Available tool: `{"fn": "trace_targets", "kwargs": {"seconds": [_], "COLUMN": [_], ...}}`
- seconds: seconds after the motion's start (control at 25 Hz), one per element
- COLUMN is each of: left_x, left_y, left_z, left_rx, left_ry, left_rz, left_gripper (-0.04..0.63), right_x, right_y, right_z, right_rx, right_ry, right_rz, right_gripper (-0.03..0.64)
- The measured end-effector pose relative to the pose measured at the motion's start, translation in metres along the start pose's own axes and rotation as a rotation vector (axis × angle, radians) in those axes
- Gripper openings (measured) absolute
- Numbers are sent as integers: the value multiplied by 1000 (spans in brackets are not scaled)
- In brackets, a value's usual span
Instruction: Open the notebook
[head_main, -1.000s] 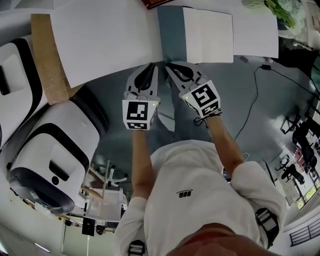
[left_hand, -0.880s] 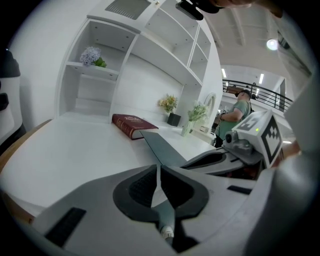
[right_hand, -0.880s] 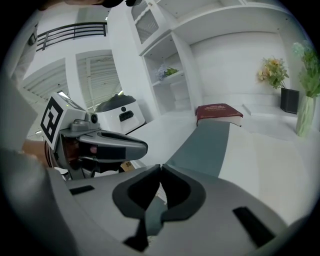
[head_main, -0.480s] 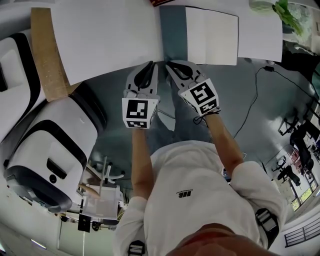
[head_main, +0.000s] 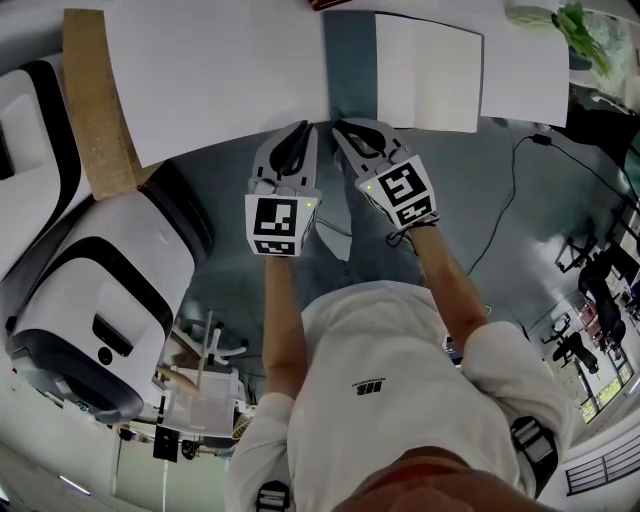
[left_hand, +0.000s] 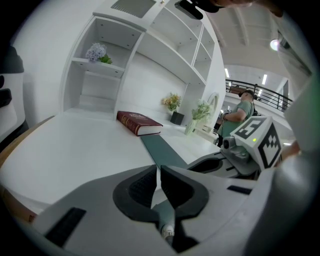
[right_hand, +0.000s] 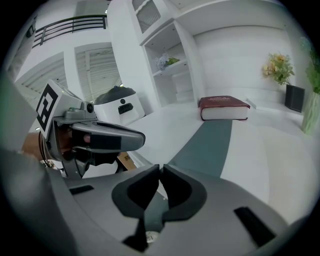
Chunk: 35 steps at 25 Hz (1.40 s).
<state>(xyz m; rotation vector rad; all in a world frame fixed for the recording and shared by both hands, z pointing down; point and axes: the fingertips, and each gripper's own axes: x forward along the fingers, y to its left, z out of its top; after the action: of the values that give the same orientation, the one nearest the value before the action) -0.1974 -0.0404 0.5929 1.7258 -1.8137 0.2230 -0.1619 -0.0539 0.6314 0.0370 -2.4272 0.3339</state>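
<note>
The notebook (head_main: 430, 70) lies on the white table (head_main: 220, 80) as a white rectangle with a faint crease line. A dark teal strip (head_main: 350, 60) runs along its left side. My left gripper (head_main: 300, 130) and right gripper (head_main: 345, 128) hover side by side at the table's near edge, just short of the strip. Both are shut with nothing between the jaws. In the left gripper view the shut left gripper (left_hand: 157, 170) points along the teal strip (left_hand: 160, 150). In the right gripper view the right gripper (right_hand: 161, 170) does the same, with the strip (right_hand: 210, 145) ahead.
A red book (left_hand: 137, 122) lies at the strip's far end, before white shelves with small plants (left_hand: 172, 102). A brown board (head_main: 95, 100) edges the table's left side. A white and black machine (head_main: 100, 300) stands left of me. A cable (head_main: 510, 200) trails on the floor at the right.
The right gripper has sunk a little toward the table edge. The left gripper has stayed where it was, and both are still shut.
</note>
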Motion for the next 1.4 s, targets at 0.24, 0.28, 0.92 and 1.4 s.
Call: {"fn": "trace_targets", "kwargs": {"seconds": [0.24, 0.28, 0.92, 1.4], "left_x": [-3, -4, -11, -17], "left_y": [-2, -2, -12, -38], "left_z": [2, 2, 20, 40], "left_rx": [7, 9, 56, 108], "left_ry": [0, 0, -14, -27], "left_rz": [-9, -11, -38, -93], "left_gripper": [0, 0, 0, 0], "right_x": [0, -1, -33, -74], "right_y": [4, 5, -1, -8], "right_z": [5, 6, 32, 52], "right_rx": [12, 15, 3, 16], "right_ry": [-25, -31, -95, -158], "right_rz": [4, 5, -68, -151], "right_gripper": [23, 28, 31, 31]}}
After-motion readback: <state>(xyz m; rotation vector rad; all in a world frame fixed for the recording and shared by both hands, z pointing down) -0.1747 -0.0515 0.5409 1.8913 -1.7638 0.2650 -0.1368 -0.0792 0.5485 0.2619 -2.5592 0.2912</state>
